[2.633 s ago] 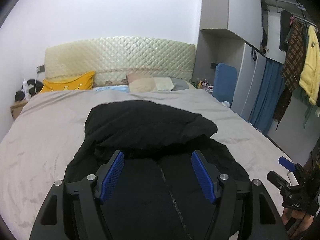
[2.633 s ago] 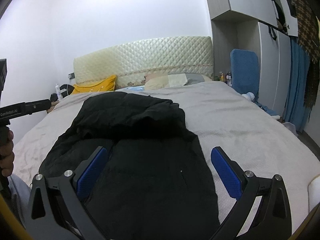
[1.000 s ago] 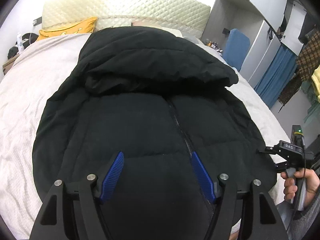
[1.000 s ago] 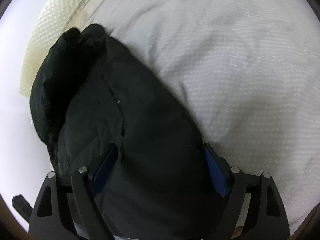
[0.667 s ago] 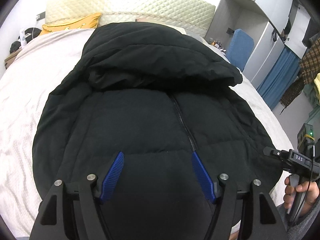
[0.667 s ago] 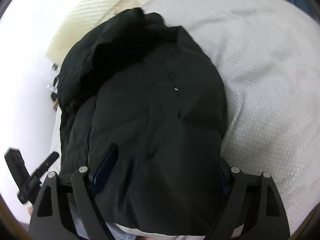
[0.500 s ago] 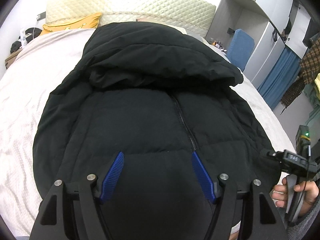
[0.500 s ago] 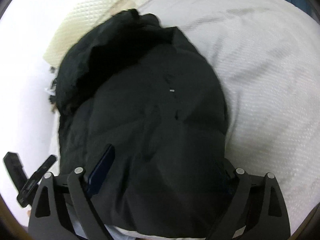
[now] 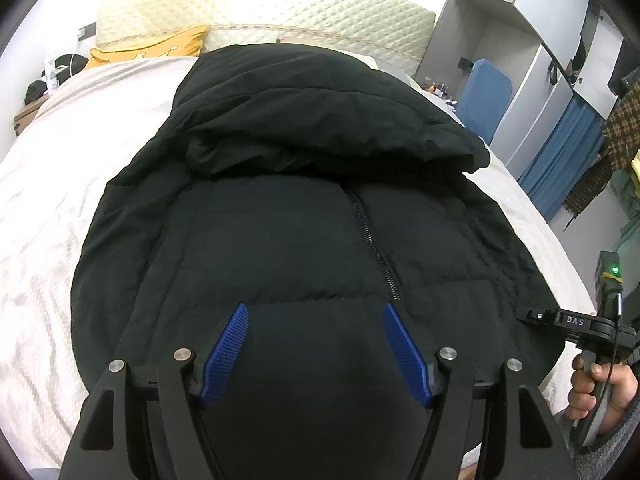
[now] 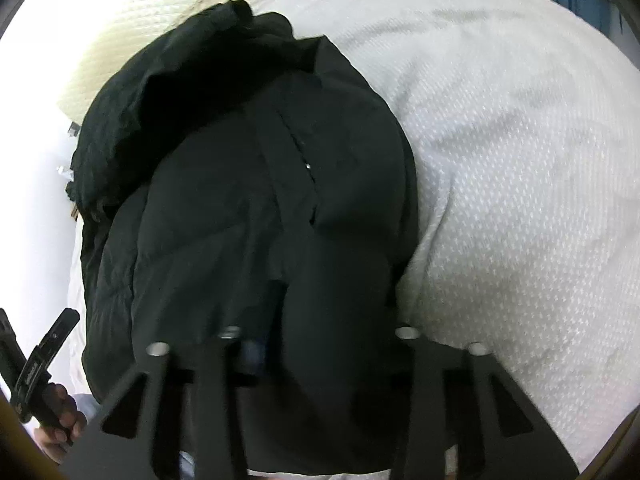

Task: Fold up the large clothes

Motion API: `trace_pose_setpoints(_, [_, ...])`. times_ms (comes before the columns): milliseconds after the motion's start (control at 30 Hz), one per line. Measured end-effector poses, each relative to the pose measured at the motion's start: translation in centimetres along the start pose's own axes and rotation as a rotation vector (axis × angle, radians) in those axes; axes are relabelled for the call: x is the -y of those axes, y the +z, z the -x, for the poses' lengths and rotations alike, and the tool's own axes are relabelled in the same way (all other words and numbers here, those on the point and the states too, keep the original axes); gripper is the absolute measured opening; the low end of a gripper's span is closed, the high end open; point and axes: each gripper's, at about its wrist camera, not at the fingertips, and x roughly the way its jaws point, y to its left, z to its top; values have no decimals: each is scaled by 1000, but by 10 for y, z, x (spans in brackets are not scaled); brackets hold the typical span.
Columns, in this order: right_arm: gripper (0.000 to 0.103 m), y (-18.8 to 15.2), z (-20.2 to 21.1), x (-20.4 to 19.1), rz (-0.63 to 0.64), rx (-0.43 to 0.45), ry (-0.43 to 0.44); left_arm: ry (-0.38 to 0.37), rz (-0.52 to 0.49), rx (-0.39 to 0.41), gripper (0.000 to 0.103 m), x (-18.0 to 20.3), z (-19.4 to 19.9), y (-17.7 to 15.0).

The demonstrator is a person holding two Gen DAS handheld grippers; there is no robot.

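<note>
A large black hooded puffer jacket (image 9: 280, 216) lies front up on the bed, zip closed, hood toward the headboard. It also fills the right wrist view (image 10: 248, 208). My left gripper (image 9: 316, 312) is open, its blue pads spread just above the jacket's lower front. My right gripper (image 10: 316, 340) sits at the jacket's lower right hem; jacket fabric bunches between its arms and hides the fingertips. The right gripper also shows from outside in the left wrist view (image 9: 576, 324), at the hem's right edge.
The bed (image 9: 44, 216) has a pale textured cover (image 10: 520, 160), a quilted headboard (image 9: 320, 12) and a yellow pillow (image 9: 148, 48). A wardrobe (image 9: 520, 40), blue curtain (image 9: 560, 152) and hanging clothes (image 9: 620, 120) stand to the right.
Both grippers came down from a high view of the bed to the jacket's lower hem. In the last half second the right gripper pushed into the hem and fabric now covers its pads.
</note>
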Motion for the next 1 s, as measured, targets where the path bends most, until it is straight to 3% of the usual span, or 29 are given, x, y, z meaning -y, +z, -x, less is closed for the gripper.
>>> trace_pose_setpoints(133, [15, -1, 8, -15, 72, 46, -7, 3, 16, -2, 70, -7, 4, 0])
trace_pose_setpoints(333, [13, -4, 19, -33, 149, 105, -11, -48, 120, -70, 70, -43, 14, 5])
trace_pose_setpoints(567, [13, -2, 21, -26, 124, 98, -3, -17, 296, -234, 70, -122, 22, 10])
trace_pose_setpoints(667, [13, -2, 22, -23, 116, 93, -3, -30, 398, -308, 80, -155, 16, 7])
trace_pose_setpoints(833, [13, -1, 20, -22, 107, 84, -9, -21, 450, -426, 82, -174, -5, -5])
trace_pose_setpoints(1000, [15, -1, 16, -18, 83, 67, -14, 49, 490, -510, 83, -180, -21, -12])
